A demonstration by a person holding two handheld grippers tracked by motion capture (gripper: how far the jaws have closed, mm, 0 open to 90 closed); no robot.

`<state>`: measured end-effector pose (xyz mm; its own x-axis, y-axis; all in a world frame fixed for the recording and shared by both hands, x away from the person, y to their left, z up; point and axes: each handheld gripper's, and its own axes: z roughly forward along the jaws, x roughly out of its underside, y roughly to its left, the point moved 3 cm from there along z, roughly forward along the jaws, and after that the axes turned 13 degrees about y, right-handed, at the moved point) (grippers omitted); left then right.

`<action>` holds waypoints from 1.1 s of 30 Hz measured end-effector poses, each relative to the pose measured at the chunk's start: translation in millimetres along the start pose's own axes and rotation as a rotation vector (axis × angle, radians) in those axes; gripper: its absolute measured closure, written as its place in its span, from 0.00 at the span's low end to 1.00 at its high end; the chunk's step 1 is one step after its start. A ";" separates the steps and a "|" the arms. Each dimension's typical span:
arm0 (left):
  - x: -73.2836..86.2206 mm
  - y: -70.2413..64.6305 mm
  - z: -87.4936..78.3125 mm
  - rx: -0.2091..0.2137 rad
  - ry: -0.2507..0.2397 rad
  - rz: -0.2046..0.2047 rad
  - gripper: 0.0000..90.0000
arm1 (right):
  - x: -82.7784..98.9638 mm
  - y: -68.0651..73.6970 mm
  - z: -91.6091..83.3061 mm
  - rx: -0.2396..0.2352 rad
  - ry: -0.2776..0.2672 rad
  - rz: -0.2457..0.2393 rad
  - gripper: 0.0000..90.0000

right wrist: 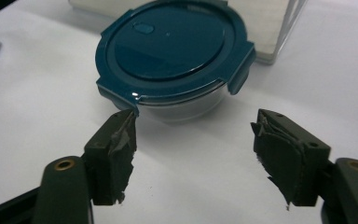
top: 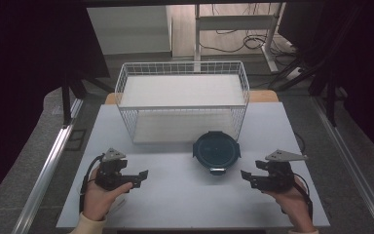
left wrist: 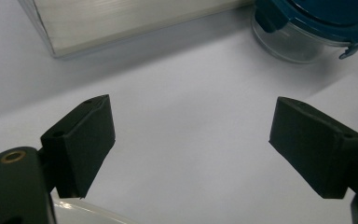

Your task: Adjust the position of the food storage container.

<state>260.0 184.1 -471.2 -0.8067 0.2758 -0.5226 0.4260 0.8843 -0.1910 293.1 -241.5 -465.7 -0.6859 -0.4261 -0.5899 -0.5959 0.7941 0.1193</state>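
Observation:
A round clear container with a dark teal clip-on lid (top: 216,150) stands on the white table (top: 175,200), just in front of the wire basket. My left gripper (top: 141,176) is held low at the table's front left and points right toward the container, jaws open with nothing between them. In the left gripper view the container (left wrist: 307,28) sits beyond the open gripper (left wrist: 191,126), at the top right. My right gripper (top: 247,178) is at the front right and points left, open. In the right gripper view the container (right wrist: 172,46) stands close ahead of the open gripper (right wrist: 193,135), untouched.
A white wire basket (top: 182,105) with a pale liner stands at the back middle of the table, its front wall right behind the container. Its base shows in the gripper views (left wrist: 121,23) (right wrist: 279,28). Dark floor, metal rails and cables surround the table.

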 end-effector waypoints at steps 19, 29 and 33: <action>0.8 -4.1 -2.0 0.018 0.006 -0.001 0.15 | -24.5 -8.0 0.5 -0.006 0.026 -0.001 0.47; -0.3 -6.3 -1.4 0.022 0.006 0.001 0.16 | -40.6 -17.7 -0.1 -0.001 0.034 0.007 0.53; -0.7 -6.3 -1.4 0.020 0.008 0.007 0.16 | -43.7 -20.3 -1.2 -0.008 0.034 0.004 0.55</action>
<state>257.2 178.9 -468.5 -0.8073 0.2848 -0.5169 0.4394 0.8748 -0.2042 334.7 -239.5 -441.4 -0.7021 -0.4377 -0.5617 -0.5963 0.7926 0.1277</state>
